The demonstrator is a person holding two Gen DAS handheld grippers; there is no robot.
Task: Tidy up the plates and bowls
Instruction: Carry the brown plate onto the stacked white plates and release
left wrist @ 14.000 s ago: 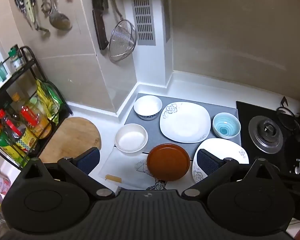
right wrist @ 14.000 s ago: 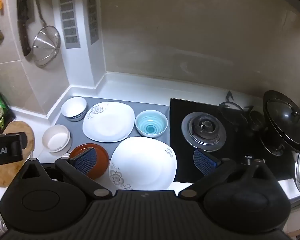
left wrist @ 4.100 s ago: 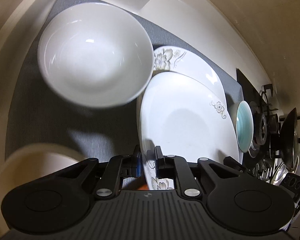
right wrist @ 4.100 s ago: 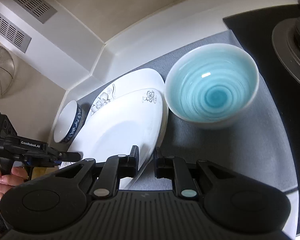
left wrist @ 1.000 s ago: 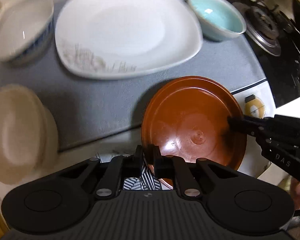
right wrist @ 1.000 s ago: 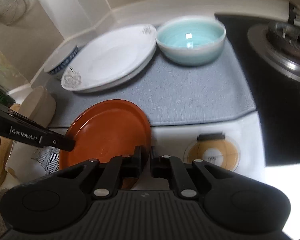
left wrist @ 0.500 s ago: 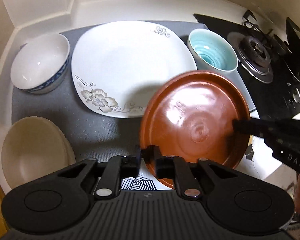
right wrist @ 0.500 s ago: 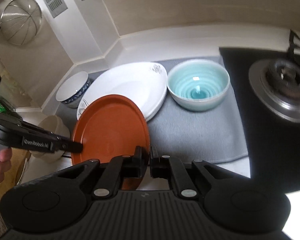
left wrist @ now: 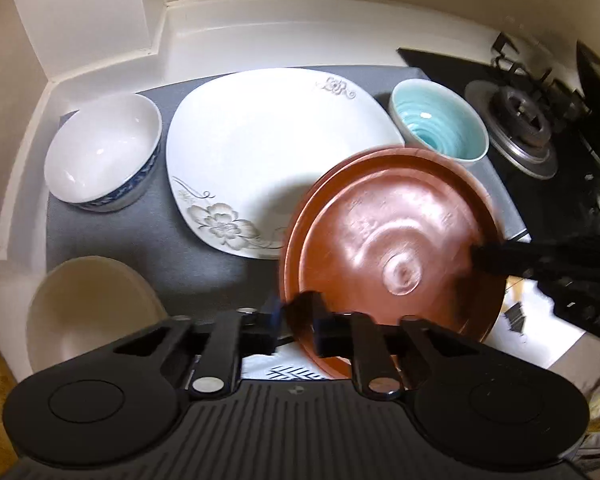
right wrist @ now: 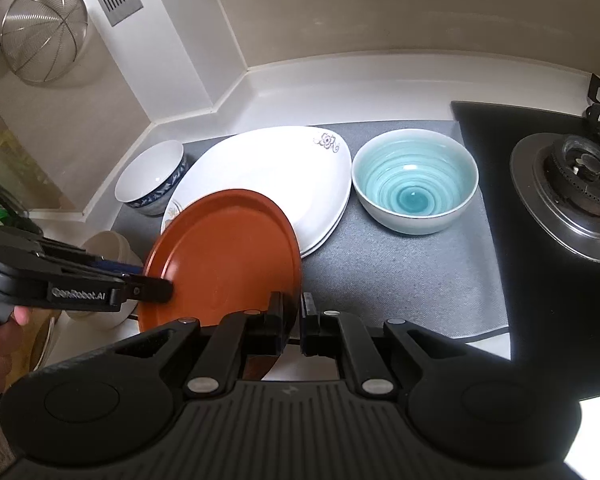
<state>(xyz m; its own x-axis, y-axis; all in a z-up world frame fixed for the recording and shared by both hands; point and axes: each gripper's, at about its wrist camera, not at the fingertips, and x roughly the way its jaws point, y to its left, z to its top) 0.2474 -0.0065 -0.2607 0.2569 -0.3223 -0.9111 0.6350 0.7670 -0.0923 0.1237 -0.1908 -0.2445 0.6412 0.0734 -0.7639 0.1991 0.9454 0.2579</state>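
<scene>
Fingers (left wrist: pixel 277 320) of both grippers pinching brown plate (right wrist: pixel 224 256) at opposite rims (tilted), over white plates (right wrist: pixel 276 172) — grey mat (right wrist: pixel 400 276) bare rightward

Brown-orange plate (left wrist: pixel 392 240), plain glossy. White square plates (left wrist: pixel 268 148), stacked, grey flower print at two corners. Bowl (right wrist: pixel 414 188): pale grey outside, turquoise concentric rings inside. Small bowl (left wrist: pixel 100 152): white inside, blue pattern band outside. Cream bowl (left wrist: pixel 88 312), plain. Mat (right wrist: pixel 400 276) grey. Surface (right wrist: pixel 360 88) white. Hob (right wrist: pixel 540 320) black. Both grippers black, blue pads (right wrist: pixel 307 312).
</scene>
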